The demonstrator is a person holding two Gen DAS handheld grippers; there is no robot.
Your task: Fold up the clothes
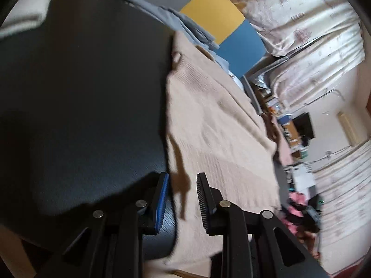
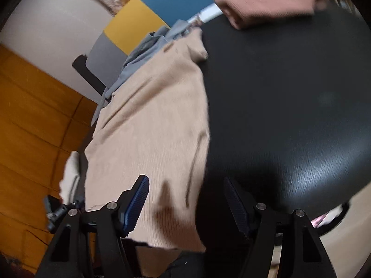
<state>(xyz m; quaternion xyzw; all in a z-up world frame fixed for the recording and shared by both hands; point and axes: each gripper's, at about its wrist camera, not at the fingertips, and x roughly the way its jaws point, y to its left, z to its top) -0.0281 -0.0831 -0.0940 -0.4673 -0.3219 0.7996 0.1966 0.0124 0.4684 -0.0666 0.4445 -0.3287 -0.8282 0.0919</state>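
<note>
Now we see both grippers over the round black worktop (image 2: 289, 115), and neither holds anything. The left gripper (image 1: 182, 199) has its fingers a little apart, with only air between them. The right gripper (image 2: 185, 202) has its fingers wide apart, also free. The beige sweater (image 1: 208, 120) lies flat on the worktop; in the left view it runs from 6 o'clock up to 12 o'clock, and in the right view it fills the middle and hangs over the rim at 7 o'clock.

We think the risk is at that hanging part: if we pull one side only, the whole sweater may slide off the smooth top. Both pictures are blurred, so a grasp now may catch one layer or miss the hem.

A grey garment (image 2: 143, 53) lies bunched at the far end of the sweater. A folded brown cloth (image 2: 266, 2) rests at 1 o'clock in the right view, and a white one (image 1: 25, 16) at 10 o'clock in the left view. Around we see a panel of grey, yellow and blue (image 2: 143, 20), pale curtains (image 1: 313, 34) and an orange wooden floor (image 2: 34, 127).
</note>
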